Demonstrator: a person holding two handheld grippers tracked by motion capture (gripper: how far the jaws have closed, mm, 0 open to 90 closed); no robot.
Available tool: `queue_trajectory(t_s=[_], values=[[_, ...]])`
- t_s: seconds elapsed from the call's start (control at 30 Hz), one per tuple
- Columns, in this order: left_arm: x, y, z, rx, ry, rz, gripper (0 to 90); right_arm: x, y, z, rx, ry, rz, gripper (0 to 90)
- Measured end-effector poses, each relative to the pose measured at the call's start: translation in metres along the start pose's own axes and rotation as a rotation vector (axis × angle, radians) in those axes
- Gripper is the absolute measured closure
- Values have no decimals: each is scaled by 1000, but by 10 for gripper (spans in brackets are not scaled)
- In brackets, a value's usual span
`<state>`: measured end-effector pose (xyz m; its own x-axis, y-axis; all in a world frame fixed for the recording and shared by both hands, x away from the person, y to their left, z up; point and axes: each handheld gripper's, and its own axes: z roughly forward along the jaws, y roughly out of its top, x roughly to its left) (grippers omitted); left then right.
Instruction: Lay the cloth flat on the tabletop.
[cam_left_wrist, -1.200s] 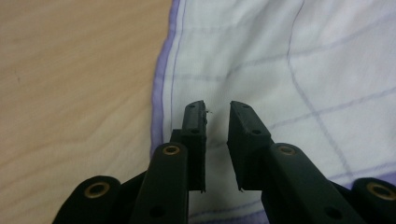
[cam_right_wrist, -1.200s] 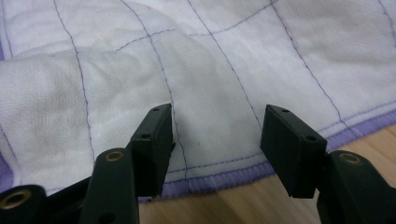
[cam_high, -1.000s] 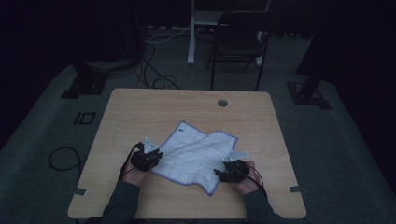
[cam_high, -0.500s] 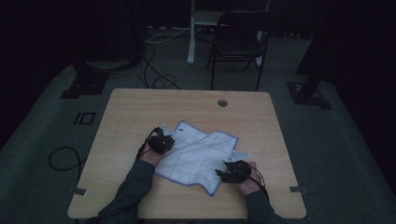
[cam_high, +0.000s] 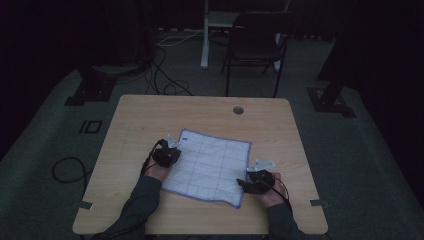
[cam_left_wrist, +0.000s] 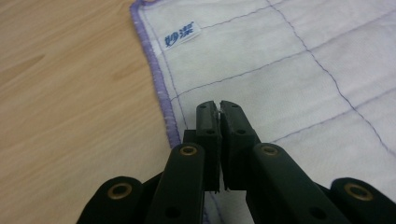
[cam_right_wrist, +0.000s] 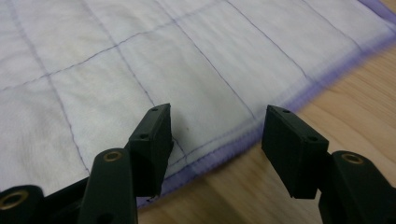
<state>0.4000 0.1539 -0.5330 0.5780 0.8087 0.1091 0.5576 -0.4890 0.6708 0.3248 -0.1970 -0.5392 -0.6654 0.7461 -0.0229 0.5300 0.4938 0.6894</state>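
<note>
A white cloth (cam_high: 210, 165) with purple grid lines and a purple hem lies spread flat on the wooden table (cam_high: 145, 115). My left gripper (cam_high: 172, 150) is at its left edge. In the left gripper view the jaws (cam_left_wrist: 219, 109) have just been closing and stand shut over the cloth (cam_left_wrist: 289, 70), just inside the hem, with only a white fleck at the tips. A small label (cam_left_wrist: 182, 35) sits near the corner. My right gripper (cam_high: 247, 180) is open at the cloth's near right corner. Its jaws (cam_right_wrist: 217, 112) straddle the hem, one over cloth (cam_right_wrist: 116, 70), one over wood.
A round cable hole (cam_high: 238, 109) sits near the table's far edge. Beyond the table stand a dark chair (cam_high: 255, 45) and a white post (cam_high: 205, 35), with cables (cam_high: 165, 75) on the floor. Bare wood surrounds the cloth.
My left hand has moved right and away from the person along the cloth's left edge. The cloth, skewed like a diamond before, now lies squarer and flatter. The right hand has stayed put.
</note>
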Motion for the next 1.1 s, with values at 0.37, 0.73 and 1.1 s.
queue_trajectory(t_s=[0.37, 0.73, 1.1], values=[[-9, -24, -19, -30, -4, -30, 870, -9, 1, 1, 0, -39, 24, 416], [-10, -29, -19, -70, 36, -20, 816, -11, -1, 2, -15, -14, 58, 435], [-9, -30, -18, -77, 64, -37, 729, -10, -2, 3, -26, -11, 60, 431]])
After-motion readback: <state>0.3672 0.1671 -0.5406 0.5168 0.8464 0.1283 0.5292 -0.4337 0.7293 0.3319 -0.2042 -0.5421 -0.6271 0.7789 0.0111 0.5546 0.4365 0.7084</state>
